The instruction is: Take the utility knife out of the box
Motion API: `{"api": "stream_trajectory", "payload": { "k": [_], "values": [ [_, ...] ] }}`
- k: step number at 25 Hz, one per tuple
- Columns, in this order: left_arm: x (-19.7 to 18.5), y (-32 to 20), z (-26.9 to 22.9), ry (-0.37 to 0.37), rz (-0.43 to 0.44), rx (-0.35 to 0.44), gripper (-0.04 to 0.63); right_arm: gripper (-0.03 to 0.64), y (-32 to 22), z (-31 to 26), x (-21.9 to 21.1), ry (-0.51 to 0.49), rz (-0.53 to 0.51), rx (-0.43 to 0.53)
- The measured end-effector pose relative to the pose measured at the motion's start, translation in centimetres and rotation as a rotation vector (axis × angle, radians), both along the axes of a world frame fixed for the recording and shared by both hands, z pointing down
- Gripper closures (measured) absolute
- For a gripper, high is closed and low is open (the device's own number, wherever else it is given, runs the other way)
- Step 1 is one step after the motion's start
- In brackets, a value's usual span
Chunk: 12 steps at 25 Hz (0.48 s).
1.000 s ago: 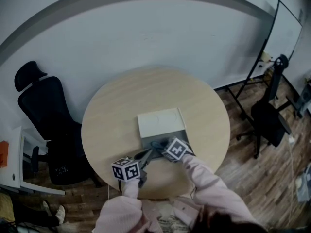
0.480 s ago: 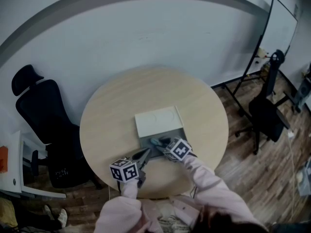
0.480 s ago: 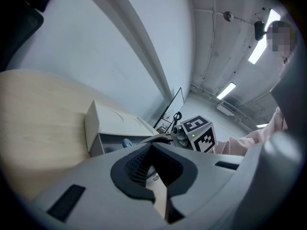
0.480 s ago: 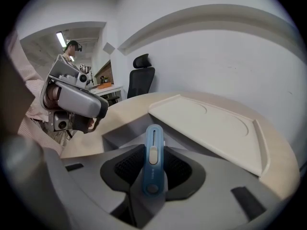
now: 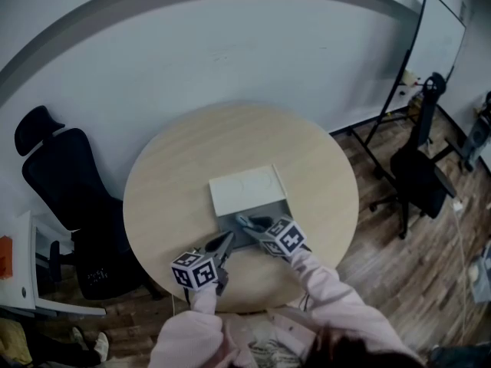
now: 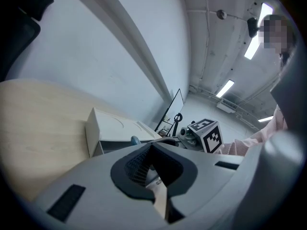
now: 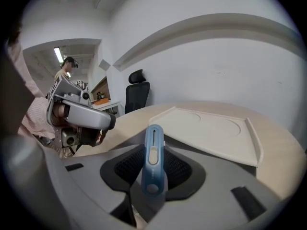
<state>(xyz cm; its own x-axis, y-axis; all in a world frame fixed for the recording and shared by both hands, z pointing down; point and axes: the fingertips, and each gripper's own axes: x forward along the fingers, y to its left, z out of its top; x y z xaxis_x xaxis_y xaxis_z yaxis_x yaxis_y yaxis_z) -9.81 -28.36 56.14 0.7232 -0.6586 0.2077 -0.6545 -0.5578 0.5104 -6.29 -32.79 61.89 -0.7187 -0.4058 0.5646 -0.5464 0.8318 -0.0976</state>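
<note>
Round table [image 5: 176, 167] — right gripper [image 5: 253, 223] has risen, jaws clamped on the utility knife [image 7: 153, 162], lifting it above the box [image 5: 245, 190]; left gripper [image 5: 225, 244] jaws closed, empty — removal looks nearly done.

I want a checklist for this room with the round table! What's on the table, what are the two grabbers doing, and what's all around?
Surface: round wooden table, bare apart from the box.
Job's things: white box mid-table, grey inside showing on the person's side; blue utility knife in the right gripper.
Clutter: nothing seen.
Grippers: right gripper shut on the knife; left gripper jaws together, nothing seen between them, close to the box.
Cables: nothing seen.
Surroundings: black office chair, whiteboard, wood floor.
</note>
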Motion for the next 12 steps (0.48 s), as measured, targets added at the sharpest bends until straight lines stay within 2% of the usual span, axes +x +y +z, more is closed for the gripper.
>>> {"api": "stream_trajectory", "payload": {
  "k": [12],
  "values": [
    [-0.1,0.0,-0.8,-0.003,-0.007,0.062,0.595,0.485,0.6,-3.7,-0.3,-0.204,0.087,0.015]
  ]
}}
